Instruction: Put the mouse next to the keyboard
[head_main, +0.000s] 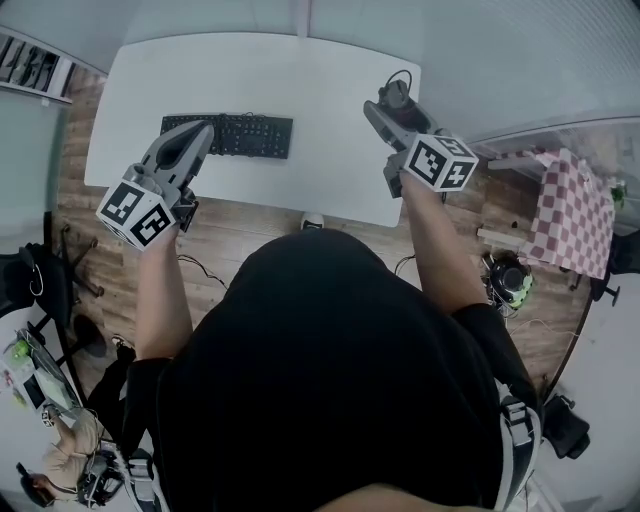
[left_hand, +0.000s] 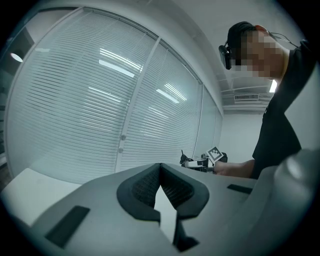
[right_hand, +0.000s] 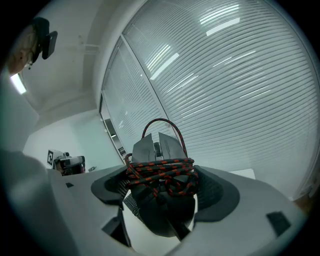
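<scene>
Grey left gripper (left_hand: 160, 166): jaws shut tip to tip, nothing between them. Held over the front left part of the white rectangular table (head_main: 300, 75), tips just above the left end of the flat black keyboard (head_main: 240, 135).

Grey right gripper (right_hand: 162, 192): jaws clamped on the dark grey mouse (right_hand: 159, 147), with a red-and-black braided cable (right_hand: 160, 172) wound round its body.

Mouse near the table's right edge, well apart from the keyboard; contact with the tabletop not discernible.

Keyboard parallel to the front edge, left of centre.

Black-and-white square markers on each gripper's cube (head_main: 135, 212). Key legends too small to read.
</scene>
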